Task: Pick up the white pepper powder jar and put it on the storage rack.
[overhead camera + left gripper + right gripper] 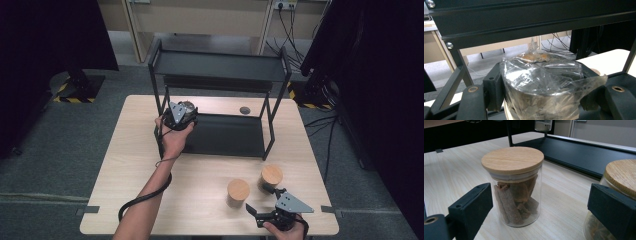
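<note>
1. We see the left gripper [181,116] held at the left end of the black rack [220,67], just over the rack's lower shelf [227,135], with its grey plate facing up.
2. The left hand [172,140] wraps the gripper from behind; the forearm runs up from the bottom edge of the high view, slanting slightly right, and the wrist is bent a little toward the rack.
3. In the left gripper view its tongs pinch a wrapped jar [541,82] from both sides: a round container under crinkled clear film, with something brown at its top.
4. That jar sits under the rack's upper shelf [529,17], between the left posts; whether its base touches the lower shelf we cannot tell.
5. The right gripper [264,210] is low at the near right edge of the table [135,165], its hand [290,231] mostly cut off by the bottom of the high view.
6. Its tongs are spread and hold nothing, pointing up the table toward two jars.
7. The jar with brown sticks [515,187] stands upright on the table, wooden lid on, ahead of the spread tongs and apart from them.
8. A second lidded jar [621,185] stands just behind the right-hand tong in that view; contact we cannot judge.
9. Both lidded jars stand near each other, in front of the rack.
</note>
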`<action>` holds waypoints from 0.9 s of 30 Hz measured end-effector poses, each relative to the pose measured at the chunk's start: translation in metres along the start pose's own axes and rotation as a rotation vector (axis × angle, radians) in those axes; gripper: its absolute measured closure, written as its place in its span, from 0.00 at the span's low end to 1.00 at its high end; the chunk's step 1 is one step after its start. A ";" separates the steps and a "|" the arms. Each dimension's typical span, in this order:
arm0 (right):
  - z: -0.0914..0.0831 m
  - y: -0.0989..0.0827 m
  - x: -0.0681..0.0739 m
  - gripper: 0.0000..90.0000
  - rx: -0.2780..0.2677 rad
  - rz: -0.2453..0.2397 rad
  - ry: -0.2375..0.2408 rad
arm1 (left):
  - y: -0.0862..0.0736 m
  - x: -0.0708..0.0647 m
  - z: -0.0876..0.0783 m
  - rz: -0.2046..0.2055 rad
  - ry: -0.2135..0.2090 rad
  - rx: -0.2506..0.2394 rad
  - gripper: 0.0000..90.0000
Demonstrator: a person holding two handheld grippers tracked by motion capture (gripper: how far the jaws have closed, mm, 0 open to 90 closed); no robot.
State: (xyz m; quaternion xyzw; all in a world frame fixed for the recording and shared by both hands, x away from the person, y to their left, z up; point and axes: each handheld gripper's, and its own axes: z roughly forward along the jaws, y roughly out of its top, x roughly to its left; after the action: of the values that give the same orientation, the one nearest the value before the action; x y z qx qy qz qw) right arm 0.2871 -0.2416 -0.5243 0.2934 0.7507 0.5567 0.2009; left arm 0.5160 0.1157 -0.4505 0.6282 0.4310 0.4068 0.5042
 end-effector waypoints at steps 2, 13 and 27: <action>0.000 0.000 0.000 0.07 0.004 0.000 0.002 | 0.000 0.001 0.002 0.003 0.004 0.002 0.39; 0.000 0.000 0.000 0.07 -0.001 0.001 0.003 | 0.001 0.005 0.013 -0.005 0.020 0.018 0.39; 0.000 0.000 -0.001 0.07 0.000 0.005 0.004 | -0.006 0.008 0.024 -0.013 0.031 0.037 0.39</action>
State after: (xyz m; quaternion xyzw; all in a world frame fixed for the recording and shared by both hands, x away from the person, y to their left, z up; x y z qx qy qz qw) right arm 0.2875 -0.2420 -0.5244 0.2938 0.7504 0.5580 0.1981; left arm 0.5401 0.1176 -0.4597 0.6283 0.4503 0.4052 0.4881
